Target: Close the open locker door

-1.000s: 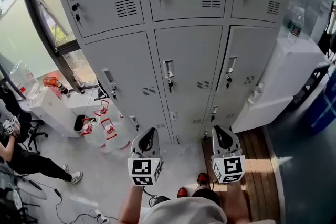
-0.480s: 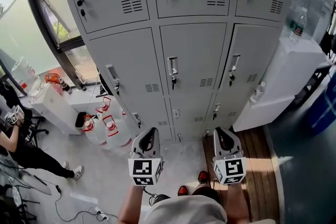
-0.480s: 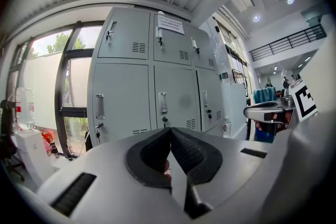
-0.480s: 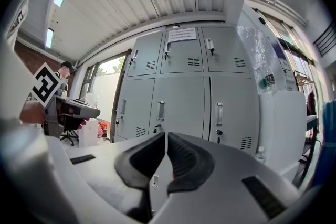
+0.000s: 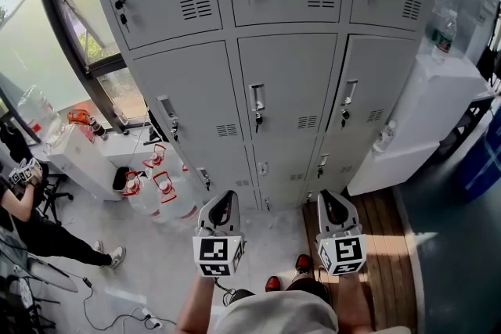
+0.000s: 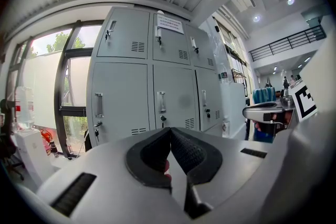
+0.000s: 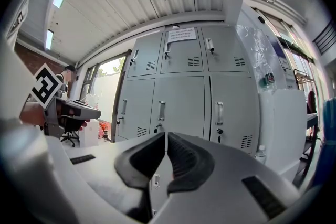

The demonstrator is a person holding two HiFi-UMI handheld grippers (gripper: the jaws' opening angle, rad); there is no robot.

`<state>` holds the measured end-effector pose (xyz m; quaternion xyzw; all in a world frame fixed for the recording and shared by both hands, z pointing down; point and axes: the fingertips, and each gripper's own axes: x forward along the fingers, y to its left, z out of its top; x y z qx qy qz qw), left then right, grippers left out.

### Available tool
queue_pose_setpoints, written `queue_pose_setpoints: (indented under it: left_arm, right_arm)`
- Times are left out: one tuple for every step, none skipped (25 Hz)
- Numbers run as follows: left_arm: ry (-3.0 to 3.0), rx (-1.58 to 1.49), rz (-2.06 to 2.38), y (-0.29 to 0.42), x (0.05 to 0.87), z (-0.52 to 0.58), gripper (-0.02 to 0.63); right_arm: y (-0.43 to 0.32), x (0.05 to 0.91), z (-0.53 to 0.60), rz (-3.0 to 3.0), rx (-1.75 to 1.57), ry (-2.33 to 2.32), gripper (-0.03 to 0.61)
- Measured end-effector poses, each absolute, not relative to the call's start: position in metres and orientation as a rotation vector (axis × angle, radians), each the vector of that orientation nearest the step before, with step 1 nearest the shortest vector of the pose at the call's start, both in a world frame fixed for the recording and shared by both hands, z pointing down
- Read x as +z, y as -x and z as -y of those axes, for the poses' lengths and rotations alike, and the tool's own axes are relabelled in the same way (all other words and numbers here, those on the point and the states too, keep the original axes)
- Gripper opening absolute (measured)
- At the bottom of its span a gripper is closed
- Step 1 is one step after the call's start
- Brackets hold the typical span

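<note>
A bank of grey lockers [image 5: 282, 82] fills the head view, each door with a handle and a key. No door stands visibly open; all look flush in the left gripper view [image 6: 157, 92] and the right gripper view [image 7: 184, 92]. My left gripper [image 5: 221, 203] and right gripper [image 5: 329, 199] hover side by side in front of the bottom row, well short of the doors. Both point at the lockers. The left gripper [image 6: 170, 131] has its pads together with nothing between them. So does the right gripper [image 7: 165, 136].
Several water jugs [image 5: 160, 192] stand on the floor left of the lockers, by a low white cabinet [image 5: 78, 160] and a window. A white cabinet [image 5: 430, 105] with a bottle [image 5: 442, 35] stands at the right. A seated person [image 5: 31, 231] is at far left. Wooden flooring [image 5: 391, 246] lies under my right side.
The head view shifted slightly, so the lockers sit a little lower in the picture. Both grippers kept their places and stayed shut.
</note>
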<state>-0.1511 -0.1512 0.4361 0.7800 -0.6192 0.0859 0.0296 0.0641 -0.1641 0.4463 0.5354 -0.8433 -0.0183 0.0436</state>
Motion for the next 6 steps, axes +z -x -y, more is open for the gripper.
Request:
queue_pose_setpoints:
  left_arm:
    - [-2.406, 0.265, 1.909, 0.1507, 0.4362, 0.1512, 0.021]
    - [-2.407, 0.266, 1.908, 0.1504, 0.4360, 0.1512, 0.021]
    - [-2.408, 0.267, 1.908, 0.1501, 0.4359, 0.1512, 0.021]
    - [-2.408, 0.268, 1.907, 0.1498, 0.4359, 0.1511, 0.021]
    - [-2.408, 0.268, 1.907, 0.1496, 0.4359, 0.1511, 0.021]
    - [-2.407, 0.268, 1.907, 0.1494, 0.4359, 0.1510, 0.021]
  right_arm:
    - [-0.0643, 0.4466, 0.1639, 2.578, -0.055, -1.637, 0.029]
    - [-0.0645, 0.4471, 0.1637, 2.577, -0.054, -1.637, 0.029]
    - [-0.0648, 0.4477, 0.1636, 2.577, -0.053, -1.637, 0.029]
    - [-0.0650, 0.4482, 0.1634, 2.576, -0.053, -1.636, 0.029]
    - [-0.0652, 0.4486, 0.1633, 2.575, -0.053, -1.635, 0.029]
    - [-0.0654, 0.4490, 0.1633, 2.574, -0.053, -1.634, 0.029]
